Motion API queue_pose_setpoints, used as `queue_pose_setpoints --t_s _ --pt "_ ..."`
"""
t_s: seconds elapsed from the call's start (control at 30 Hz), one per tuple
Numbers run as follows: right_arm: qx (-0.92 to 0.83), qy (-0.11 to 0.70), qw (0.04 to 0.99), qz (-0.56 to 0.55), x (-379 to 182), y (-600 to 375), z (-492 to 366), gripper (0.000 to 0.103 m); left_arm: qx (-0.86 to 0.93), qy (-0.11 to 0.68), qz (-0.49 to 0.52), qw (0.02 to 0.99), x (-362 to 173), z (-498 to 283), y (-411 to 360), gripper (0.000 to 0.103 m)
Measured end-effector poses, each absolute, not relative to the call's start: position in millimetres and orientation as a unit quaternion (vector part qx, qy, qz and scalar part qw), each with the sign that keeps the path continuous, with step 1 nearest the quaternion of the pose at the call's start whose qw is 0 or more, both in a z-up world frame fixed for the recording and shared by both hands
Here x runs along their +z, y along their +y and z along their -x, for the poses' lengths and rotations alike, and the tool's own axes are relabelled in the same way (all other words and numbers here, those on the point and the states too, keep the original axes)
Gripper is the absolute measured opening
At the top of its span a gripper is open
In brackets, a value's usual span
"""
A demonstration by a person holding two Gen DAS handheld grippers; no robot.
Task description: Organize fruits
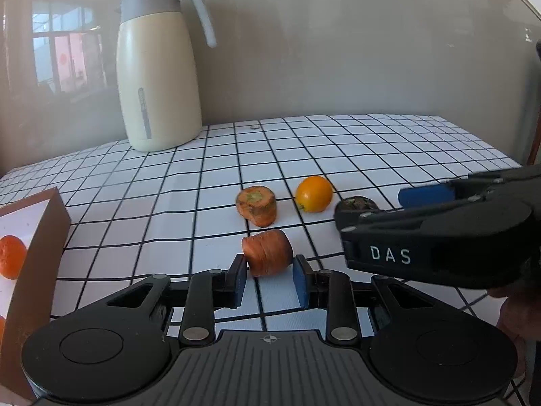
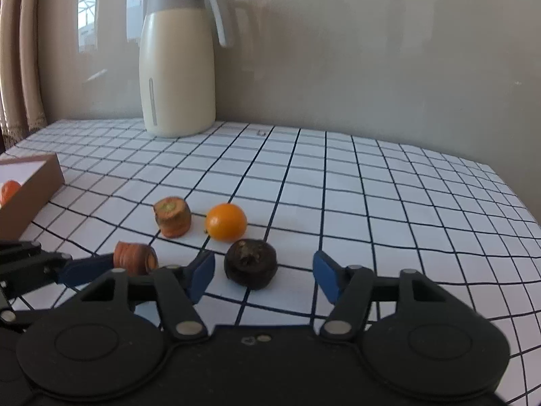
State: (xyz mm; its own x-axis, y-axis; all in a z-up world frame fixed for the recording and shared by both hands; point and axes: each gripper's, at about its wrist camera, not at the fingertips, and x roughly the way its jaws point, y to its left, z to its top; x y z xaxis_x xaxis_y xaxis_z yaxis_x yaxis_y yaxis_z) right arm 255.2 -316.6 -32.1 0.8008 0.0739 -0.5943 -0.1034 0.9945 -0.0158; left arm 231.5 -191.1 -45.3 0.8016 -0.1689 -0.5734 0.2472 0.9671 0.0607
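Observation:
On the checked cloth lie two carrot chunks, a small orange fruit (image 1: 314, 193) (image 2: 226, 221) and a dark round fruit (image 2: 250, 264) (image 1: 358, 203). My left gripper (image 1: 269, 279) is open around the near carrot chunk (image 1: 267, 252) (image 2: 136, 258), its pads just beside it, the chunk resting on the cloth. The far carrot chunk (image 1: 257, 205) (image 2: 172, 216) stands upright behind. My right gripper (image 2: 263, 275) is open, its fingers either side of the dark fruit without touching. A brown box (image 1: 37, 253) (image 2: 32, 186) at the left holds an orange fruit (image 1: 12, 256).
A cream thermos jug (image 1: 159, 74) (image 2: 179, 64) stands at the back by the wall. A small ring-like object (image 1: 255, 127) lies on the cloth behind the fruits. The cloth's right edge (image 2: 514, 199) drops off.

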Motion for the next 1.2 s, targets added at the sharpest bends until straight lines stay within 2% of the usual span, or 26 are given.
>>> queue_pose_setpoints --t_s 0.03,0.27,1.07,1.13,1.2 --pt "0.047 0.315 0.948 0.024 -33 -316 -256 0.044 -0.107 0.295 -0.064 0.947 -45 -232 -189 0.030" --pt "0.047 0.313 0.948 0.018 -37 -316 -259 0.038 -0.098 0.298 -0.063 0.947 -46 -238 -186 0.029" --pt "0.049 0.323 0.945 0.011 -39 -319 -267 0.042 -0.078 0.301 -0.049 0.949 -45 -257 -186 0.030" --pt "0.048 0.321 0.946 0.014 -39 -319 -268 0.035 -0.077 0.303 -0.053 0.948 -45 -262 -187 0.033" --pt "0.052 0.321 0.945 0.018 -39 -319 -268 0.034 -0.069 0.297 -0.051 0.951 -44 -266 -186 0.042"
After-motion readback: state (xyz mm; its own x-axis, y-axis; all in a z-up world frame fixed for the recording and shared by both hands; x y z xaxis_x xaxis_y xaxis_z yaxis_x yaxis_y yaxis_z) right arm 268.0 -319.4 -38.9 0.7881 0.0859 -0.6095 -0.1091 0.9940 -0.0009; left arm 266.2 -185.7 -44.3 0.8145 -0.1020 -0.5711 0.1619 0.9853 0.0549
